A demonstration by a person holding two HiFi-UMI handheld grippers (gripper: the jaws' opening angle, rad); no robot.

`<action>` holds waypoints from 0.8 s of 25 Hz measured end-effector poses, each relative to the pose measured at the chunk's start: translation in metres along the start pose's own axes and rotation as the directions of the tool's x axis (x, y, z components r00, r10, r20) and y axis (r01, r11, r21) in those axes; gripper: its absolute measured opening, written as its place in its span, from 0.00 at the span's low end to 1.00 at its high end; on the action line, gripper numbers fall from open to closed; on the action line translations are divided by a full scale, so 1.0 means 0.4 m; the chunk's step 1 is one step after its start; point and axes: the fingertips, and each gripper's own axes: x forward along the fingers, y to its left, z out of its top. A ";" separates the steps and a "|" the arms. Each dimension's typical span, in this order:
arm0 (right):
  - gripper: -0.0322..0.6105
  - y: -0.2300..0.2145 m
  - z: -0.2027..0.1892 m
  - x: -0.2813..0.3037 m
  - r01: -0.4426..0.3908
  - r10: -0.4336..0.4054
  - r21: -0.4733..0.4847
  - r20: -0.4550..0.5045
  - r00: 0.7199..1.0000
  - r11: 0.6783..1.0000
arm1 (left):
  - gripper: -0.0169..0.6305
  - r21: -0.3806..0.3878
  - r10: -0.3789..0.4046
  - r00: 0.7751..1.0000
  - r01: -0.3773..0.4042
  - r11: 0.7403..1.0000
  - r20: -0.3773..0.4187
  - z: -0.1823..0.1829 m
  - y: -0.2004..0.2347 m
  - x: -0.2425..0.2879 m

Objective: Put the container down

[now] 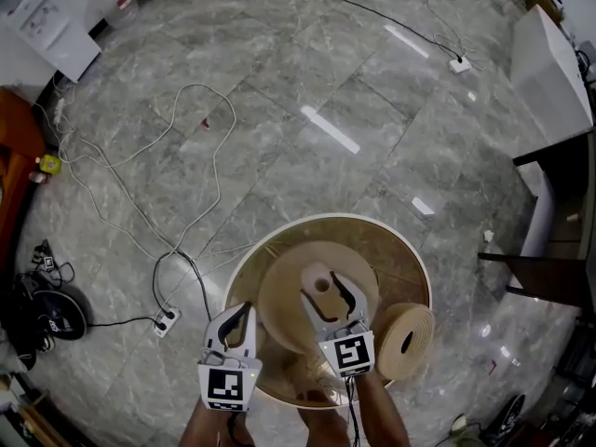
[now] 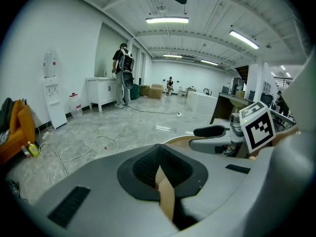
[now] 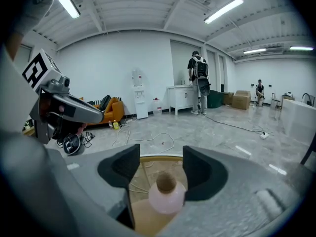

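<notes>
Closest to the camera, two bare forearms hold the grippers over a round wooden surface [image 1: 389,247]. The left claw [image 1: 239,311] is pinched together at its tips and holds nothing. The right claw [image 1: 322,289] is spread wide, with the container [image 1: 318,281] standing between its jaws on a tan disc [image 1: 279,296] in the middle of the surface.

From the head view the container is a small, pale, upright shape with a round mouth on top. The right gripper view shows more. Its body is pale pink and rounded, its mouth is a dark brownish ring, and it sits off-centre in the claw. It is close against the jaw at that view's right, with a clear gap to the other jaw. Whether it touches the near jaw cannot be told.

Only the head view shows a tan roll [image 1: 405,341] lying at the right edge of the surface, and white cables [image 1: 186,156] on the grey stone floor [image 1: 354,82].

The left gripper view shows its own jaws meeting, with a tan sliver below them. It also shows the right gripper's marker cube from the side, but not the container. Both gripper views take in a person with a backpack at a white counter far across the room.
</notes>
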 end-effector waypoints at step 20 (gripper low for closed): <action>0.34 -0.090 0.565 -0.470 0.192 -0.200 0.058 0.181 0.963 0.980 | 0.05 0.179 -0.071 0.981 0.039 0.983 0.178 0.590 -0.130 -0.325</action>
